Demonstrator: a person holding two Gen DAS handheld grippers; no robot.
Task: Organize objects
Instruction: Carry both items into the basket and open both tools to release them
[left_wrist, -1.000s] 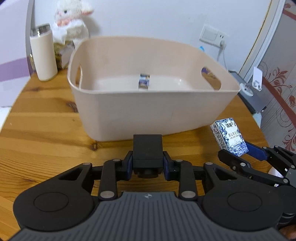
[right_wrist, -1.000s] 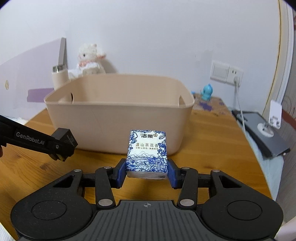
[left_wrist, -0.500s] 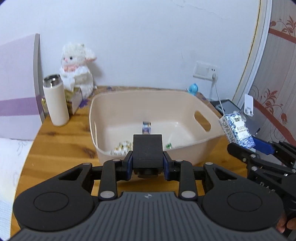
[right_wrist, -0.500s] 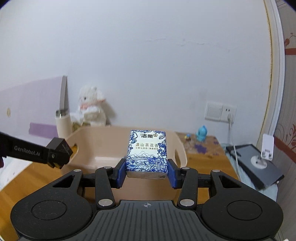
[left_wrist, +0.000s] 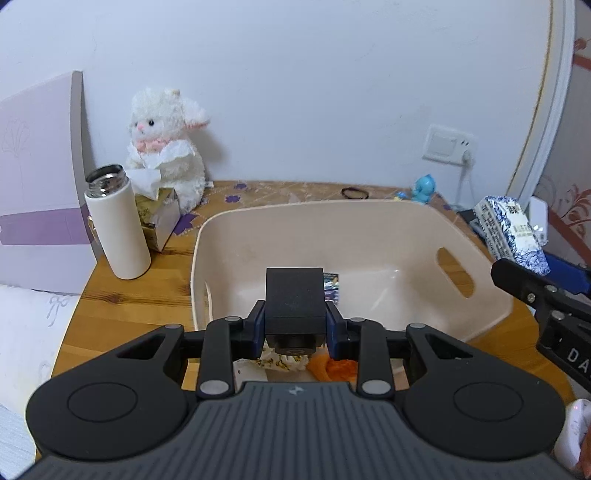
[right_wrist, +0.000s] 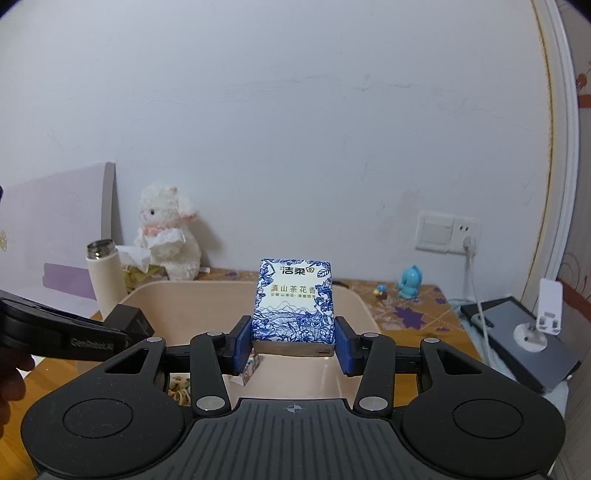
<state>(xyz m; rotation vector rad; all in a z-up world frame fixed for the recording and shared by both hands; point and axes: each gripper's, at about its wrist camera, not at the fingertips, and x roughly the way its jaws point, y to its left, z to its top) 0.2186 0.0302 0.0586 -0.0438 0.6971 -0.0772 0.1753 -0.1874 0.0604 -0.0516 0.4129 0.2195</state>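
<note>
My left gripper (left_wrist: 294, 325) is shut on a black box (left_wrist: 294, 293) and holds it above the near side of the beige tub (left_wrist: 373, 212). My right gripper (right_wrist: 293, 347) is shut on a blue-and-white tissue pack (right_wrist: 294, 304) above the tub (right_wrist: 351, 299). The pack (left_wrist: 509, 234) also shows at the right of the left wrist view, over the tub's right rim. Inside the tub lie a small printed box (left_wrist: 331, 282), a floral item (left_wrist: 282, 363) and an orange item (left_wrist: 334, 367).
On the wooden table (left_wrist: 122, 291) stand a white flask (left_wrist: 118, 229), a tissue box (left_wrist: 159, 214) and a plush lamb (left_wrist: 166, 144). A purple-and-white box (left_wrist: 37, 192) is at the left. A blue figurine (left_wrist: 424, 188), a hair tie (left_wrist: 355, 192) and a tablet (right_wrist: 532, 347) are at the right.
Both grippers have risen from table level beside the tub to above it and moved over its opening, each still holding its object.
</note>
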